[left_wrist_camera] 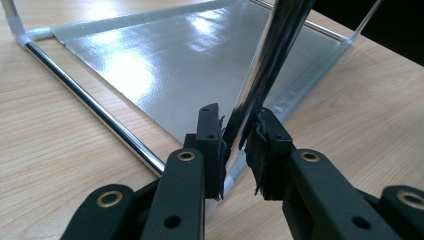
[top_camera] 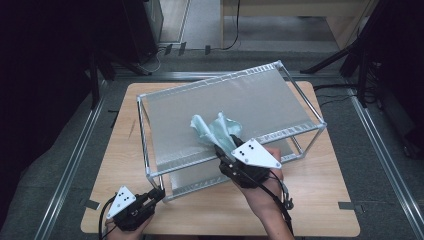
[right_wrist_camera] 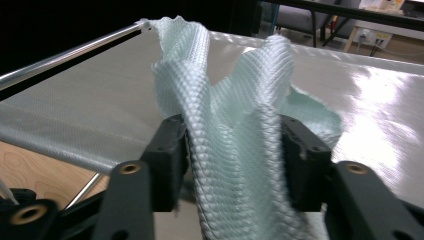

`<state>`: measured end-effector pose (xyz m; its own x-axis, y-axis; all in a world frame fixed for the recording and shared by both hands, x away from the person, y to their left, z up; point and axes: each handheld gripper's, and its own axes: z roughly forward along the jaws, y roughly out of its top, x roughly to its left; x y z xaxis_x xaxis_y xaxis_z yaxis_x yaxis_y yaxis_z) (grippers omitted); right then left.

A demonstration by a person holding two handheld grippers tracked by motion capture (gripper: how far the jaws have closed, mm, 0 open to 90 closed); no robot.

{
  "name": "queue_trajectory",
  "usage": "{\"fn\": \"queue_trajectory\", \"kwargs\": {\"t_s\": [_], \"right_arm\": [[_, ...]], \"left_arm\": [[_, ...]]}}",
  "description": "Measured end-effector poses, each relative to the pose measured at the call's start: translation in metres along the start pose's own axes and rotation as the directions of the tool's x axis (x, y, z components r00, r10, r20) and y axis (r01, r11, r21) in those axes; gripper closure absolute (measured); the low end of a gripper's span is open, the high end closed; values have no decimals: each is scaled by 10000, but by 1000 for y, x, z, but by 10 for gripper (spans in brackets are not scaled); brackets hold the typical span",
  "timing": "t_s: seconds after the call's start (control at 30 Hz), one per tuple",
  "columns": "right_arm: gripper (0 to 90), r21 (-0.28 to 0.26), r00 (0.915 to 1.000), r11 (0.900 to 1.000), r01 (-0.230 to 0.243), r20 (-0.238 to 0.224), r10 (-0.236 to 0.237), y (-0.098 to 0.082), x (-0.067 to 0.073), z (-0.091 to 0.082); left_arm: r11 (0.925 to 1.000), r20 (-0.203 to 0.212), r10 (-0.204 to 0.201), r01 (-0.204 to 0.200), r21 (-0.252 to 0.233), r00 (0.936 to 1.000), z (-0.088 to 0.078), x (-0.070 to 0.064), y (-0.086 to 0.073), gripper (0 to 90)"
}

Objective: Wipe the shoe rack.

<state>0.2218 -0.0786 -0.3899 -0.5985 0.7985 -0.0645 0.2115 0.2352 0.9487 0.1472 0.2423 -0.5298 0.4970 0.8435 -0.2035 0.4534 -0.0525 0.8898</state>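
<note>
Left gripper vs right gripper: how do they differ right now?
The left gripper is shut on the rack's chrome corner post; the right gripper has pale green cloth between its jaws. Left sits at table level, right up at the rack's top shelf. Both have black jaws.

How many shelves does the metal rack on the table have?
2. The upper shelf carries the pale green cloth; the lower shelf lies just above the table, beneath the upper one. The rack shows no others.
</note>
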Motion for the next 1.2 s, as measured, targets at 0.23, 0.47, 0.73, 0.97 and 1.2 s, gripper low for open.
{"fn": "queue_trajectory", "kwargs": {"t_s": [0.23,0.47,0.73,0.97,1.2], "right_arm": [[798,87,9990,9992,-384,209,383,-4,-7,3],[805,17,9983,9999,-162,-555,163,3,23,20],[806,80,9893,9996,276,-1435,-262,11,65,37],[804,15,9702,9972,747,-2311,-723,18,101,47],[803,21,9635,9938,1112,-2451,-1073,22,107,50]], "left_arm": [[10000,30,66,-66,12,10000,1,-1,0,765],[10000,52,88,-88,-4,9999,1,-1,0,765],[9999,108,99,-99,-14,9999,3,-2,0,765],[9997,182,223,-224,29,9996,5,-5,0,766],[9996,185,277,-278,73,9994,4,-4,0,767]]}}
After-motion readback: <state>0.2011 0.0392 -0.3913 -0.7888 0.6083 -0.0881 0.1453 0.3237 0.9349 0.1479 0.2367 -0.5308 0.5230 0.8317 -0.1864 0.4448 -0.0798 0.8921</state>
